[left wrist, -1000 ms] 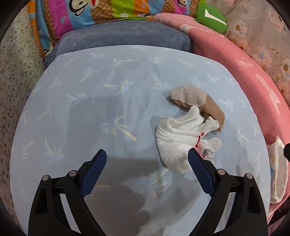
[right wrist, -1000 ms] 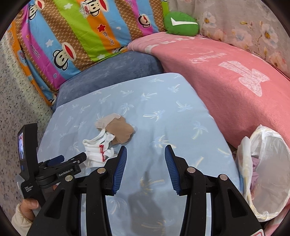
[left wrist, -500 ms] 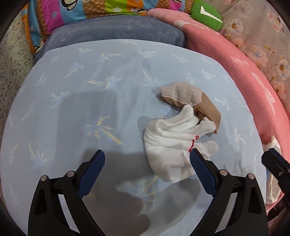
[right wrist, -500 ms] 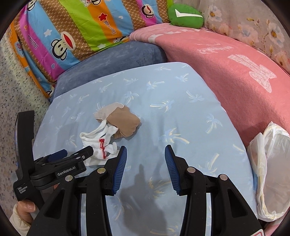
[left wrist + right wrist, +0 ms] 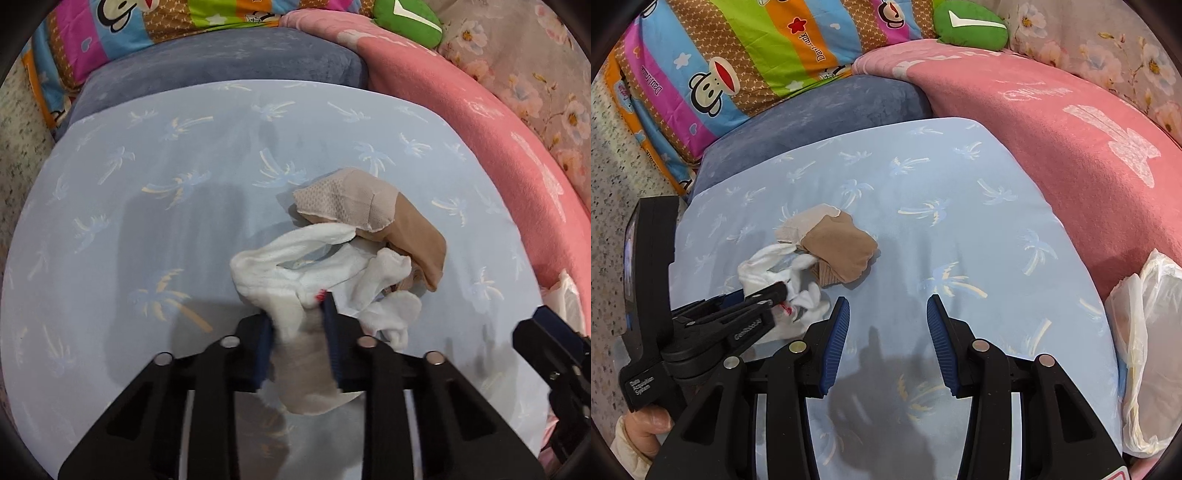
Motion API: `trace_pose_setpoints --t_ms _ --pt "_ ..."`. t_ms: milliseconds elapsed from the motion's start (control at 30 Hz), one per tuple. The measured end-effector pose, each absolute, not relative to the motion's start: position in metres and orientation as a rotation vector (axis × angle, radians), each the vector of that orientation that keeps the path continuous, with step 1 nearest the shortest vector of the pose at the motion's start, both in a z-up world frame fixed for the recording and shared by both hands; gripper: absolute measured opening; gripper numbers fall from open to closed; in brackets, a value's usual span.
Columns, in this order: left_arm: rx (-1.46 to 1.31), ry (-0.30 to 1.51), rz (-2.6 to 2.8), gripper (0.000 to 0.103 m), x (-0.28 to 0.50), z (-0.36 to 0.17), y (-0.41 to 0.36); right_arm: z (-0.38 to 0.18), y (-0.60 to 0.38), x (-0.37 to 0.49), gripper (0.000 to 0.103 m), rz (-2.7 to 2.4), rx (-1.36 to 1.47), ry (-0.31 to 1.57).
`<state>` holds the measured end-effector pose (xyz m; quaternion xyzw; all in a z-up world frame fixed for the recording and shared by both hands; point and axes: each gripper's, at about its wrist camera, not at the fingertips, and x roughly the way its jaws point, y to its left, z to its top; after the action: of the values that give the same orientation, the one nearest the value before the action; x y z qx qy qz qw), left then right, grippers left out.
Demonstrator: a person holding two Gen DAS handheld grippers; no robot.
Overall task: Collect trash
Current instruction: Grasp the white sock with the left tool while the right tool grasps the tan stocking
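Place: we take this for a bedroom in a home.
Bedding: we see a light blue pillow [image 5: 923, 221] printed with palm trees, with a grey-blue cushion [image 5: 820, 110] at its far edge.
Covers: a pink blanket [image 5: 1052, 140] runs along the pillow's right edge; a striped cartoon-monkey quilt [image 5: 738, 55] lies behind.
Laundry: we see worn socks [image 5: 332, 266] on the pillow.
Floor: speckled stone-like floor [image 5: 613, 184] on the left.

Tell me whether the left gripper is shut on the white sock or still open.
Shut on it. The left gripper has just been closing, and its blue pads now pinch the white sock, bunching the fabric between them.
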<state>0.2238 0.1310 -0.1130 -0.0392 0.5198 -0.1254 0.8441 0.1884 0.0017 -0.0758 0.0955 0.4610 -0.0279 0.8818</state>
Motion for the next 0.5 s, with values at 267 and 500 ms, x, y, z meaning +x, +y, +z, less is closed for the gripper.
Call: trace_pose_setpoints --t_ms 267,500 --pt "-0.1 1.097 -0.21 0.019 0.225 -0.108 0.151 -0.083 0.018 0.216 0.043 -0.017 0.193 0.964" --pt "-0.072 1.099 -0.157 0.019 0.231 -0.108 0.161 -0.092 0.03 0.241 0.043 0.0 0.183 0.976"
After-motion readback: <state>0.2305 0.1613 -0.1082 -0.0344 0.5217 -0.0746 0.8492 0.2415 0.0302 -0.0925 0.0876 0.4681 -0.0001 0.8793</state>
